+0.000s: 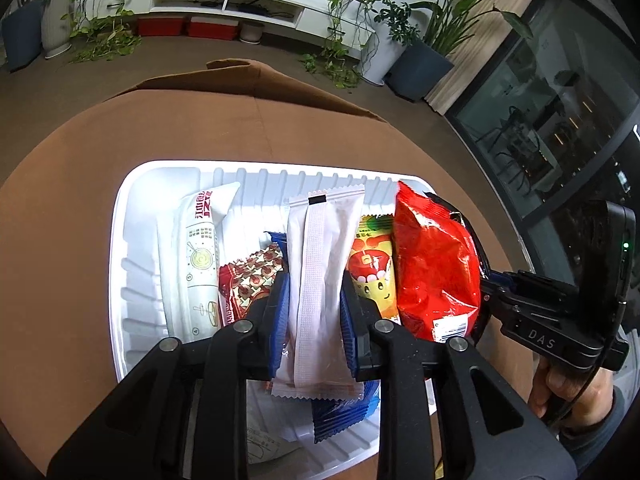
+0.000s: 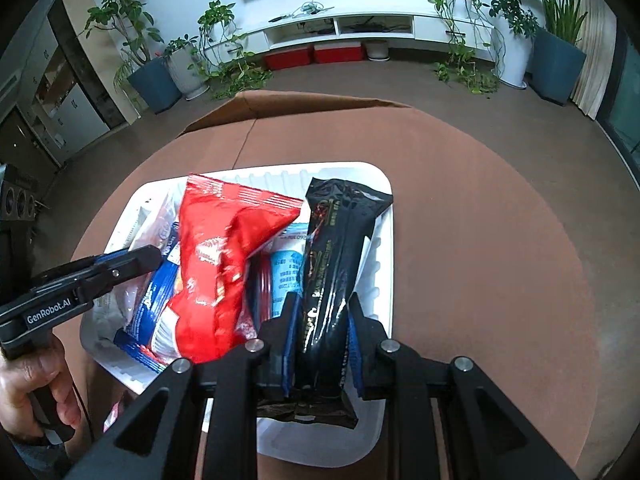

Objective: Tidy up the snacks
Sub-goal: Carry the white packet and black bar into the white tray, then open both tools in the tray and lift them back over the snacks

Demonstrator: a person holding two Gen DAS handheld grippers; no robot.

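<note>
- While the left gripper (image 1: 314, 312) is clamped on a white packet (image 1: 320, 280), seen from the left wrist, the packet stands upright between the blue pads over the white tray (image 1: 132, 240); I judge that if let go from here it could topple onto the packets below rather than settle flat.
- Just right of the left gripper, a puffy red bag (image 1: 436, 264) leans against a yellow packet (image 1: 372, 264); a nudge from the gripper's outer finger might tip it over the tray's rim.
- To the left of this gripper lie a long white wrapper (image 1: 200, 256) and a red patterned packet (image 1: 248, 284), with a blue packet (image 1: 340, 412) below the jaws. All look like thin crinkly film with crimped, saw-toothed ends; the tray is glossy ribbed plastic on a brown tablecloth (image 1: 80, 152).
- From the right wrist, the right gripper (image 2: 322, 336) is clamped on a long black packet (image 2: 336, 264), glossy and slippery-looking, pointing away over the tray's right side; held low down, it may swing or slide through the pads.
- Left of the right gripper sits the same red bag, shiny and creased. The two grippers are close, so I judge that they could bump each other.
</note>
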